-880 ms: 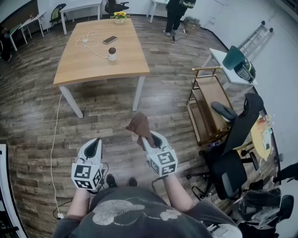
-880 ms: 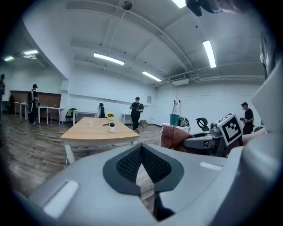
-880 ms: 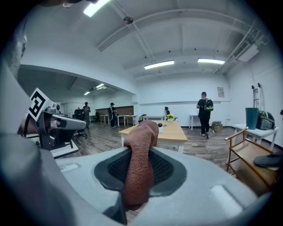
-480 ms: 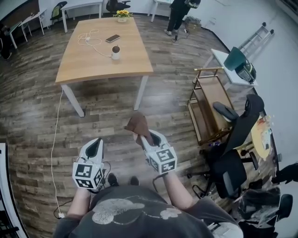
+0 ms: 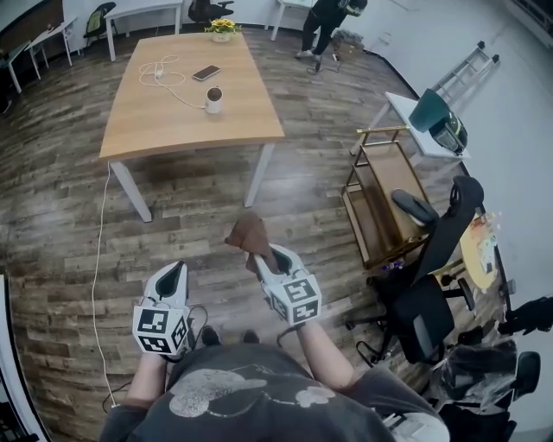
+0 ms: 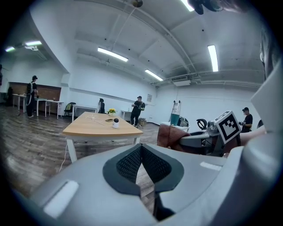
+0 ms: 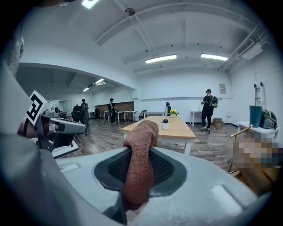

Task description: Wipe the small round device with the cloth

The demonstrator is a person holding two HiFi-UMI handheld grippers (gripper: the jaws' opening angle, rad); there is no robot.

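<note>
The small round device, white with a dark top, stands on the wooden table far ahead of me. It also shows as a small white device in the left gripper view and as the same device in the right gripper view. My right gripper is shut on a brown cloth, which bunches up out of the jaws; the cloth fills the right gripper view's middle. My left gripper is shut with nothing in it. Both are held over the wood floor, well short of the table.
On the table lie a phone, a coiled white cable and a flower pot. A gold cart and black office chairs stand to the right. A cable runs along the floor at left. A person stands beyond the table.
Both grippers sit slightly lower in the head view and the cloth has drifted a little left. The hold on the cloth is unchanged.
</note>
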